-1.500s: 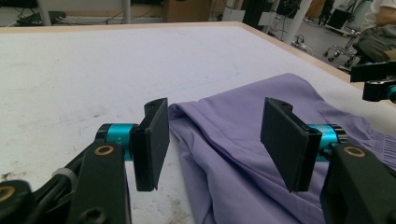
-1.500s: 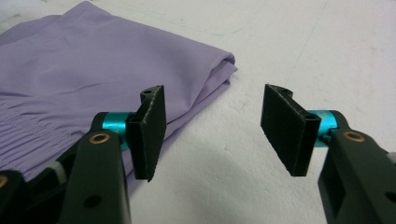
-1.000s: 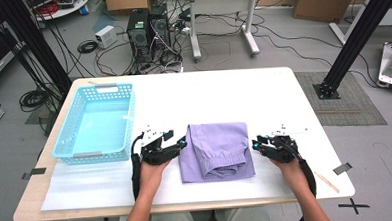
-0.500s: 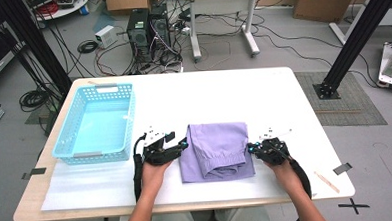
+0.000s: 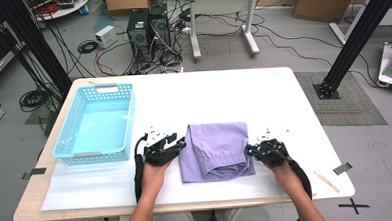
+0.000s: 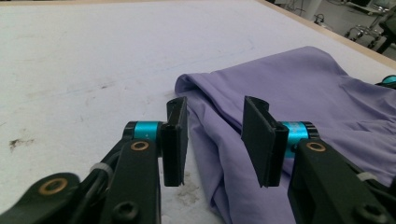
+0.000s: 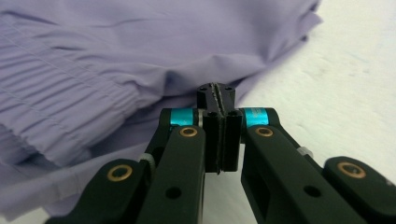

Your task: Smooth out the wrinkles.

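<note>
Closing on the folded purple shorts (image 5: 217,150) from both sides, the two hands now sit tight against the garment, which lies low and centre in the high view on the white desk (image 5: 233,96).

The right hand-held gripper (image 5: 253,149) has come in from well off the right edge a second ago to touch that edge, and its jaws have just been closing. In the right gripper view they stand fully together (image 7: 218,100), right at the fabric's border. Whether a thin fold is pinched between the pads I cannot tell, since no cloth shows in the seam between them.

The left hand-held gripper (image 5: 178,143) stays where it was, at the left edge of the shorts, and its jaws have also just been narrowing. In the left gripper view they are apart (image 6: 217,140), with the folded edge of the fabric (image 6: 299,107) lying between them and not yet pressed.

My reading is that both sides are being gripped for a lift, probably toward the light-blue basket (image 5: 97,124) at the upper left, with the left pinch unfinished.
</note>
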Available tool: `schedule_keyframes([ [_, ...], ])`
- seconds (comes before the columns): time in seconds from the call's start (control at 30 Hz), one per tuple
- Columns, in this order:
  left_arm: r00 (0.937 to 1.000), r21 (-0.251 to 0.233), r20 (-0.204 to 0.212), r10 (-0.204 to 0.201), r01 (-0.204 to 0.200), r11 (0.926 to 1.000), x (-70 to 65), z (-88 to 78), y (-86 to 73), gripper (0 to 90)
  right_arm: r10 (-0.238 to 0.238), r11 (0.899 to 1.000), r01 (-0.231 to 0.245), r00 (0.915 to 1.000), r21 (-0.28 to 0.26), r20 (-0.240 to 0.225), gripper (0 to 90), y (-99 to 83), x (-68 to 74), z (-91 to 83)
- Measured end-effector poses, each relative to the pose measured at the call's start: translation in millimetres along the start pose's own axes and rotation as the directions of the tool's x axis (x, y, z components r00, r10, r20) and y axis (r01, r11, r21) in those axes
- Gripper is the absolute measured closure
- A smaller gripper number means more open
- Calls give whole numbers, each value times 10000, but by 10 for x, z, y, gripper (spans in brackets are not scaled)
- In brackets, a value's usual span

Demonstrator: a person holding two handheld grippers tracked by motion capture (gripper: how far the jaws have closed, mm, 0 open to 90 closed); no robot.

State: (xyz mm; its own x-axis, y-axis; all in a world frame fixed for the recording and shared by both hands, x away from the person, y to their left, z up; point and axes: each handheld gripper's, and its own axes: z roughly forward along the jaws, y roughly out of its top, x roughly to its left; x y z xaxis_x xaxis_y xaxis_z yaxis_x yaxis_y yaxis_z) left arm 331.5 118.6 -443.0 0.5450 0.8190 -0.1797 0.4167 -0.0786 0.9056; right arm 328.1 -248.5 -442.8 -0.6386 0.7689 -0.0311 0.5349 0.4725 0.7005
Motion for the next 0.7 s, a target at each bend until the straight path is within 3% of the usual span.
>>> schedule_keyframes([
  [0.17, 9999, 218, -1, 137, -137, 9997, -20, 14, -18, 633, 303, 9995, -302, 9995, 110, -30, 900, -40, -54, -23],
  [0.23, 9999, 270, -10, 121, -121, 9996, -19, 26, -19, 633, 612, 9979, -616, 9979, -178, -231, 801, -55, -89, -58],
  [0.37, 9998, 471, -143, 117, -110, 9988, -11, 85, 17, 655, 875, 9924, -876, 9962, -862, -51, 735, -67, -141, -138],
  [0.47, 9995, 630, -188, 248, -236, 9977, -22, 162, 60, 673, 903, 9910, -885, 9958, -1003, 135, 701, -80, -152, -142],
  [0.57, 9978, 1301, -398, 522, -466, 9904, -37, 289, 93, 697, 978, 9889, -951, 9950, -1142, 180, 682, -80, -151, -145],
  [0.7, 9948, 2319, -659, 777, -605, 9709, -55, 465, 118, 727, 889, 9890, -862, 9959, -1201, 175, 675, -76, -140, -139],
])
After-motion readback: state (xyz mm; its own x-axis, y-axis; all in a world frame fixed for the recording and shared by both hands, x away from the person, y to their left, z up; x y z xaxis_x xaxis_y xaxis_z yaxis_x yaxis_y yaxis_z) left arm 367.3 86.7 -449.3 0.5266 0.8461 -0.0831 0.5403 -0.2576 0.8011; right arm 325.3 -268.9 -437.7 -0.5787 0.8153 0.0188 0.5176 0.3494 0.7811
